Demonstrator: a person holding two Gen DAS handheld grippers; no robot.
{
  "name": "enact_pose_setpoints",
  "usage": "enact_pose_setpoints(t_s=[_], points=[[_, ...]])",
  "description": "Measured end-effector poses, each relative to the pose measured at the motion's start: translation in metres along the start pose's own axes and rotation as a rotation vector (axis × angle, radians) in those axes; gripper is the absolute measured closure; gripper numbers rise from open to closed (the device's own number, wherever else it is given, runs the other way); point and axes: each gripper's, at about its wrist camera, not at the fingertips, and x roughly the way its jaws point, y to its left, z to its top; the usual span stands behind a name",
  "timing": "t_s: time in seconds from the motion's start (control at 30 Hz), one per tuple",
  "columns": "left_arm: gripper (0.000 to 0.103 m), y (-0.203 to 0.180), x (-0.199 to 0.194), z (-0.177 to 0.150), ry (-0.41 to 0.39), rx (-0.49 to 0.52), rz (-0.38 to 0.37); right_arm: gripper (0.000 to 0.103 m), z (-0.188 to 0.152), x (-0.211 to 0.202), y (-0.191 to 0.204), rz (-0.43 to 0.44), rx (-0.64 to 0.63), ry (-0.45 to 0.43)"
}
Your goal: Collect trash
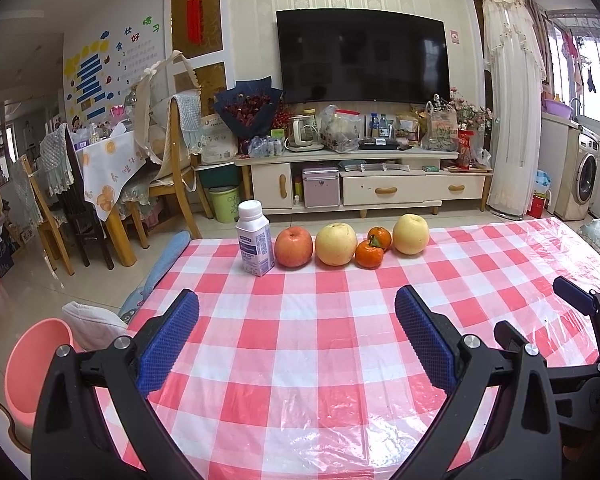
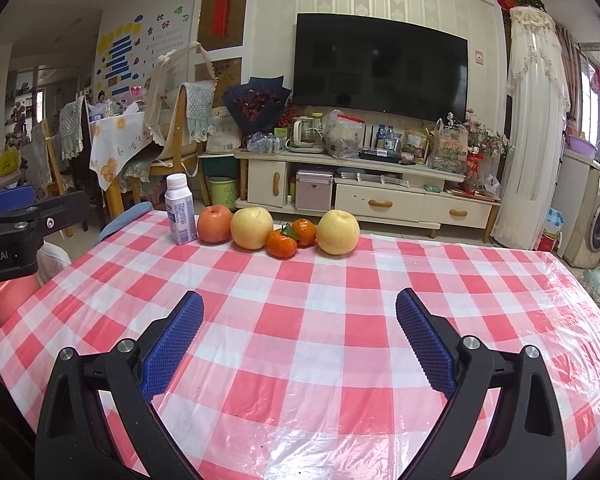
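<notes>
A small white milk bottle (image 1: pixel 255 240) (image 2: pixel 180 210) stands upright at the far left of the checked tablecloth (image 1: pixel 300 344) (image 2: pixel 300 320). Right of it lie a red apple (image 1: pixel 294 246) (image 2: pixel 215 224), a yellow apple (image 1: pixel 336 243) (image 2: pixel 252 227), two tangerines (image 1: pixel 370 254) (image 2: pixel 282 243) and another yellow apple (image 1: pixel 411 234) (image 2: pixel 337 232). My left gripper (image 1: pixel 296 312) is open and empty, well short of the row. My right gripper (image 2: pixel 299 312) is open and empty too. A pink bin (image 1: pixel 36 368) sits on the floor at the table's left.
The right gripper (image 1: pixel 580 312) shows at the left wrist view's right edge; the left gripper (image 2: pixel 28 216) shows at the right wrist view's left edge. Wooden chairs (image 1: pixel 172 168) and a dining table stand left. A TV cabinet (image 1: pixel 360 176) and a green bin (image 1: pixel 224 202) stand behind.
</notes>
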Motion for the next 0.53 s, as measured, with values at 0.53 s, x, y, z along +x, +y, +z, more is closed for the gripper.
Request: enact_pose_setpoints(t_s=[0.53], points=[[0.004,0.027,0.102,-0.039,0.194,-0.015,0.028,0.007,-0.022,0.067,0.034,0.084,-0.01,0.202]])
